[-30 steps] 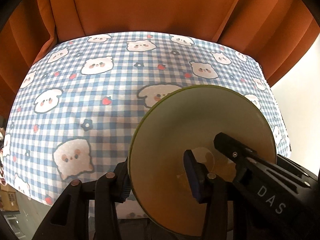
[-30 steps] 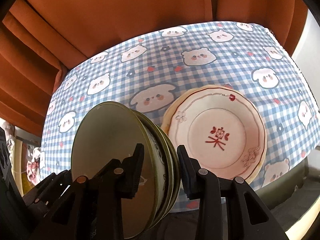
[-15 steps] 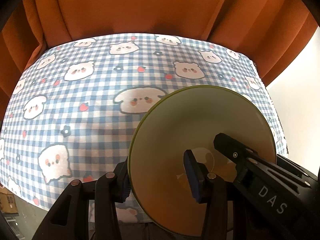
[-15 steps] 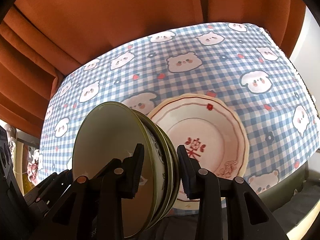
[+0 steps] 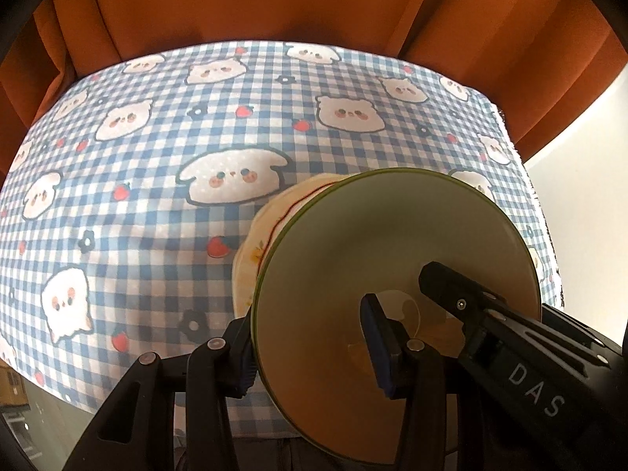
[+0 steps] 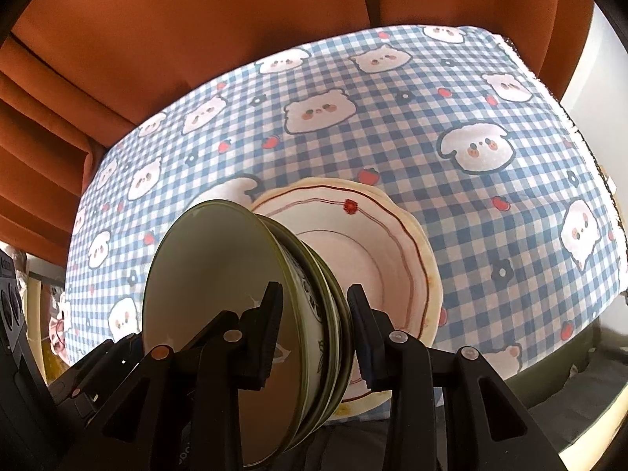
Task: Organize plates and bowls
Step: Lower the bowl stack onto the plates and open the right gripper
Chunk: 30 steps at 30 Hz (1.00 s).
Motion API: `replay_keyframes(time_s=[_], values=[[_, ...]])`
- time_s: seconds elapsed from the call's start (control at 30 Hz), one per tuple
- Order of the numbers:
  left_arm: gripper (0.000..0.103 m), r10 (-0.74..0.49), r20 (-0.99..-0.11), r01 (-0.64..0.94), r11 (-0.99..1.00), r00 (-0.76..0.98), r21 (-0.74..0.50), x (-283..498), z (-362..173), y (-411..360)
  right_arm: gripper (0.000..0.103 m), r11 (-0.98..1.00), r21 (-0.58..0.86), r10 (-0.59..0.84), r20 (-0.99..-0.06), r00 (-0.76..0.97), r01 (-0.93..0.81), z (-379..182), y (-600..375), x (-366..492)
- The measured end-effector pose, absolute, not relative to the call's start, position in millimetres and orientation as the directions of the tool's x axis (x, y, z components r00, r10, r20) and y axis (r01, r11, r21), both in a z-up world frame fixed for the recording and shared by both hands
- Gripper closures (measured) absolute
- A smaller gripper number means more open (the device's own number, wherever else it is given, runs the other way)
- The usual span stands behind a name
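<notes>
Above the blue gingham tablecloth [image 6: 412, 125], a nested stack of green-rimmed bowls [image 6: 219, 314] hangs in the air, gripped from opposite sides. The right gripper [image 6: 314, 333] pinches the stacked rims, one finger inside the top bowl and one against the outermost wall; the left gripper [image 5: 310, 341] bites the far edge of the same stack, one pad inside, one outside. The bowls look level between the two grips. Directly beneath lies the cream plate with the red line and flower motif [image 6: 373, 259], flat on the cloth, and that seems the landing spot — bowls onto plate.

To do this well, both hands should sink together, so the stack stays level and no rim slips from a pad. Centre the bowls' foot over the plate's well before touching — a foot on the sloped rim would rock. Let go only once the stack rests firmly, and spread both sets of jaws at once.
</notes>
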<state>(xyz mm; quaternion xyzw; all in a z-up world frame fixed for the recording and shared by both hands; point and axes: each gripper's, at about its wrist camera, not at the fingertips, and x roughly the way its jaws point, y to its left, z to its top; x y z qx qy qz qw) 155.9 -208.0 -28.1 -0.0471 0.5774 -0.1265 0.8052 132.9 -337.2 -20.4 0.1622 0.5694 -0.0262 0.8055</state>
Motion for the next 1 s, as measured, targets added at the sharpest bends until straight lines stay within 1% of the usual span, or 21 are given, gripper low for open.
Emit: replay_keyframes(time_s=[0.13,0.57,0.83,1.0], values=[[0.058,-0.24,-0.924,0.126,0.969,0.297,-0.211,160,-33,-215,0.065,0.949,0.235,0.16,-0.934,0.32,0.21,-31,-345,142],[0.057,-0.162,-0.928,0.108,0.985,0.335,-0.133,172,-31,-234,0.065,0.959,0.246,0.191,-0.929,0.317,0.143,-37,-361,166],[0.058,-0.169,-0.942,0.052,0.986,0.289,-0.161,168,-43,-236,0.065,0.954,0.278,0.235,-0.927,0.293,0.114,-45,-370,165],[0.057,-0.153,-0.94,0.025,0.988,0.306,-0.153,159,-43,-238,0.065,0.951,0.3,0.264,-0.914,0.307,0.075,-44,-374,159]])
